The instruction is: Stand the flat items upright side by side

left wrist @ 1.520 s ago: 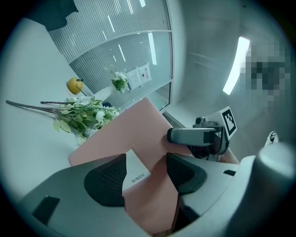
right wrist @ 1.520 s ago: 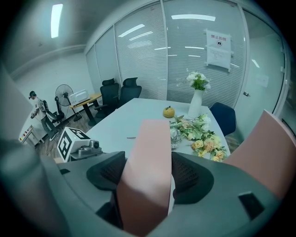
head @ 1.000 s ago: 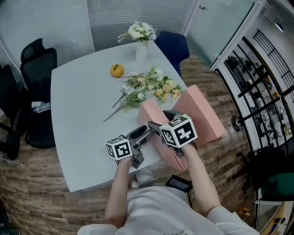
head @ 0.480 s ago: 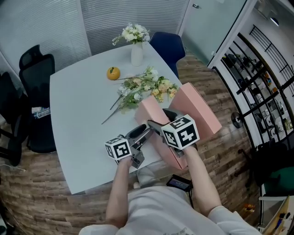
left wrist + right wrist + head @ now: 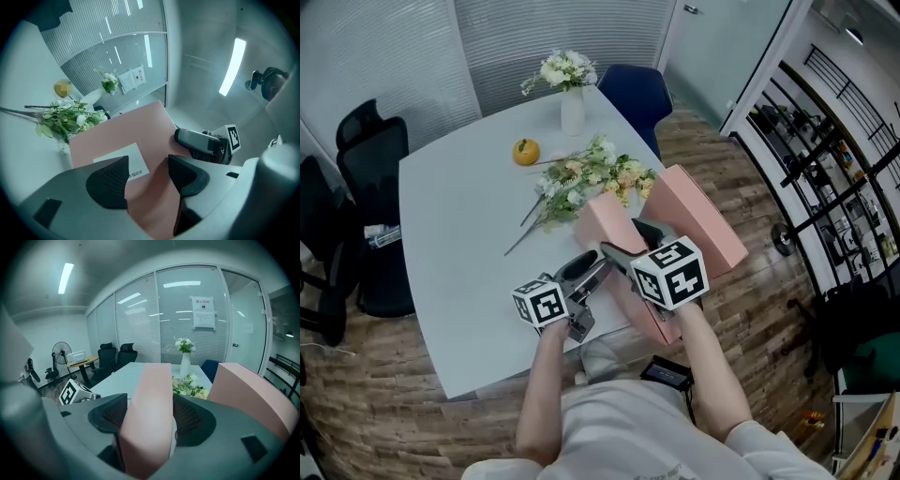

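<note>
Since a second ago the large white table (image 5: pixel 459 272) and everything on it are drifting a little toward 10 o'clock in the head view. The right gripper (image 5: pixel 150 416), the left gripper (image 5: pixel 148 174) and the near flat pink box (image 5: pixel 609 225) are keeping almost the same spot in the picture. A black office chair (image 5: pixel 370 150) is standing at the table's 9 o'clock side and a blue chair (image 5: pixel 633 89) at its 1 o'clock corner. The near flat pink box is standing on a long edge at about 5 o'clock on the table, its thin top edge facing up. The second flat pink box (image 5: pixel 698 220) is sitting just beside it at 3 o'clock, by the table's edge; whether it is upright or leaning I cannot tell. The right gripper is clamping the near box across its thin side, a pad pressing on each broad face. The left gripper is pointing at that box's broad face from 8 o'clock with its jaws standing wide apart; the pink face and its white label (image 5: pixel 123 161) are showing between them, and no pad is plainly pressing. A bunch of loose green-stemmed flowers (image 5: pixel 586 178) is lying at 12 o'clock from the boxes. A white vase of white blooms (image 5: pixel 572 112) is standing at the far edge, and a round orange fruit (image 5: pixel 525 152) is resting at its 8 o'clock.
</note>
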The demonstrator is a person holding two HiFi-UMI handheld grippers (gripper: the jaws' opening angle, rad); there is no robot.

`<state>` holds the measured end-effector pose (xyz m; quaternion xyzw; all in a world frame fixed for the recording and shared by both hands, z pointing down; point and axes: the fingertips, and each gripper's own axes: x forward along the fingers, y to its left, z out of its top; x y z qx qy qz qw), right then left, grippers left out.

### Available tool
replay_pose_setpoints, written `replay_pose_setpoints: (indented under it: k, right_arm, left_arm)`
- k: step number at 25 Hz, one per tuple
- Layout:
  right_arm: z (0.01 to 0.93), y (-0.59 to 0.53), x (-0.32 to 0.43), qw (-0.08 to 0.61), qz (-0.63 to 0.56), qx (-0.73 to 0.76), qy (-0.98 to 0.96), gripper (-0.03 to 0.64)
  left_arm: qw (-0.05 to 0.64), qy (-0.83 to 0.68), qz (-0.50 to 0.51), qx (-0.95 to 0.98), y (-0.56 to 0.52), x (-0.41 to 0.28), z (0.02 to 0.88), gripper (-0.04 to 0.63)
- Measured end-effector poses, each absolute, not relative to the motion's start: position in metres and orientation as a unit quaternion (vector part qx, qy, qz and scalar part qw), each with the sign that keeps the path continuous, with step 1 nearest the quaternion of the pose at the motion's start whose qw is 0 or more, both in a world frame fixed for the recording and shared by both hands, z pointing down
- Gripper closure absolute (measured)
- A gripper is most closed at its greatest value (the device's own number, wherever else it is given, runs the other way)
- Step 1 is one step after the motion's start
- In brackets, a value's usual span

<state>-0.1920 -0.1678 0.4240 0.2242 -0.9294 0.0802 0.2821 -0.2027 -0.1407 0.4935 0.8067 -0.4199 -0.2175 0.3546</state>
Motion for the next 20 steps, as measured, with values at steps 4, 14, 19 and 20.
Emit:
replay_pose_setpoints:
  k: [4, 14, 19, 20]
  right_arm:
    - [0.417, -0.167, -0.190, 0.268, 0.074, 0.229, -0.933, 0.299]
    - [0.403, -0.164, -0.180, 0.236, 0.062, 0.239, -0.940, 0.301]
    - [0.393, -0.162, -0.178, 0.207, 0.046, 0.248, -0.945, 0.301]
    - [0.392, -0.162, -0.177, 0.203, 0.045, 0.249, -0.946, 0.301]
  left_arm:
    - [0.348, -0.421, -0.217, 0.809, -0.140, -0.202, 0.487, 0.347]
    - [0.337, -0.418, -0.214, 0.816, -0.138, -0.194, 0.475, 0.357]
    - [0.336, -0.412, -0.227, 0.816, -0.136, -0.192, 0.469, 0.357]
    - [0.337, -0.411, -0.227, 0.816, -0.135, -0.191, 0.469, 0.357]
